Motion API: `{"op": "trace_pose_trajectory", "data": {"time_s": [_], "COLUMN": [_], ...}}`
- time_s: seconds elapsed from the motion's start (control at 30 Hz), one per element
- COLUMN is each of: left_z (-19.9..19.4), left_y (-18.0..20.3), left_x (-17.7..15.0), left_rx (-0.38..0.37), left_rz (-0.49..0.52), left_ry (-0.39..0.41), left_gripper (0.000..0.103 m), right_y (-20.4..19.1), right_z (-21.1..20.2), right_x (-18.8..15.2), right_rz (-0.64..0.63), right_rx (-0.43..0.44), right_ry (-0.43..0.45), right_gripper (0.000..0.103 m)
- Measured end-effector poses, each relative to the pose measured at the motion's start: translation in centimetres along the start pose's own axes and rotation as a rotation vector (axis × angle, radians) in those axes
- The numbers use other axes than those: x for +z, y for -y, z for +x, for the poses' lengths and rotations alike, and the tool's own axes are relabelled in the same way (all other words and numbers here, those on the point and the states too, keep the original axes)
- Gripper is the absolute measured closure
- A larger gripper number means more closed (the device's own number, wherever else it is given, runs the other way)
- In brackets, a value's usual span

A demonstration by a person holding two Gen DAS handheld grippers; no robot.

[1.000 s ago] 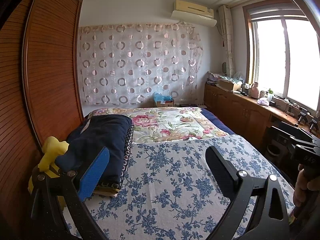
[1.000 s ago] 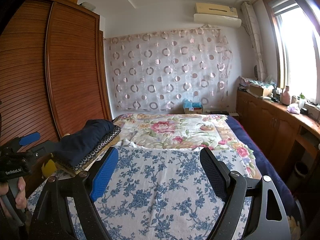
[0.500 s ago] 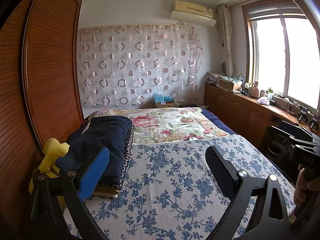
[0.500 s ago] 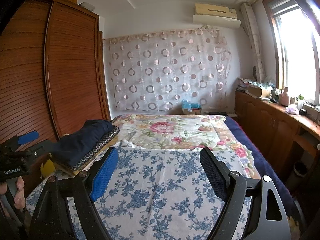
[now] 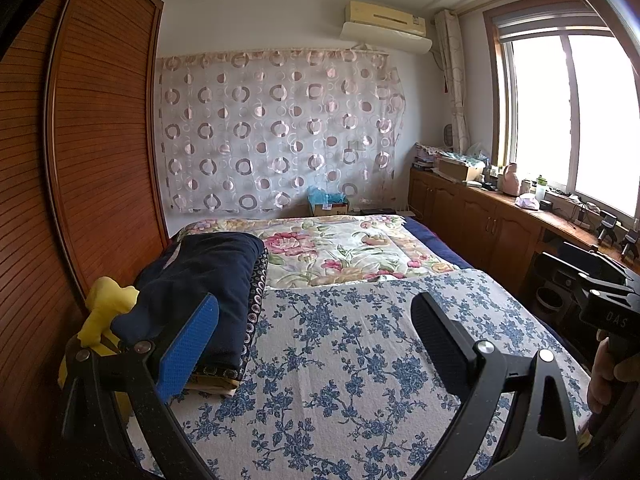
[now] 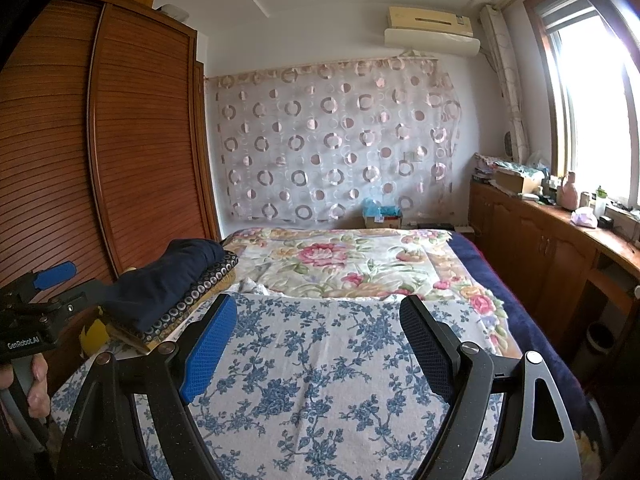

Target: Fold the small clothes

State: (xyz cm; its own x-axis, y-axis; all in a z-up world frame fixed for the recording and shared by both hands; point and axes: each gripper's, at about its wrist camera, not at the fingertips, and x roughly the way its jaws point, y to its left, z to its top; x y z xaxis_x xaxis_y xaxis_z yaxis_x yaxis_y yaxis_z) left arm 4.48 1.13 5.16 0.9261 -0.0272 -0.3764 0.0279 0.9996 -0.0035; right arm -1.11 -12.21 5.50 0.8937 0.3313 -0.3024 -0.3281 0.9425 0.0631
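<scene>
A stack of folded clothes (image 5: 216, 276), dark navy on top of a dotted piece, lies at the left edge of the bed; the right wrist view shows the same stack (image 6: 168, 280). A yellow garment (image 5: 104, 308) sits beside it by the wardrobe. My left gripper (image 5: 316, 336) hovers open over the blue-flowered bedspread (image 5: 340, 360), with nothing between its fingers. My right gripper (image 6: 320, 332) is likewise open and empty above the bedspread (image 6: 320, 380). Each view shows the other hand-held gripper at its edge.
A wooden slatted wardrobe (image 5: 80, 160) runs along the left of the bed. A floral quilt (image 5: 340, 248) covers the far half. Low wooden cabinets (image 5: 480, 224) with clutter stand under the window on the right. A ringed curtain (image 5: 280, 136) hangs on the far wall.
</scene>
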Motion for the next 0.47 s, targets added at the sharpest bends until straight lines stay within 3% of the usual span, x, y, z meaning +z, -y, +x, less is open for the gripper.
{"op": "trace_pose_trajectory", "data": {"time_s": [0.47], "left_z": [0.08], "left_y": [-0.03], "left_x": [-0.1], "left_rx": [-0.001], "left_rz": [-0.003], "left_ry": [-0.001], "left_gripper": [0.006], "right_y": [0.07], "right_z": [0.05], "right_x": [-0.2], "right_rz": [0.004], "right_rx": [0.003], "right_ry": [-0.002], "right_gripper": [0.018]}}
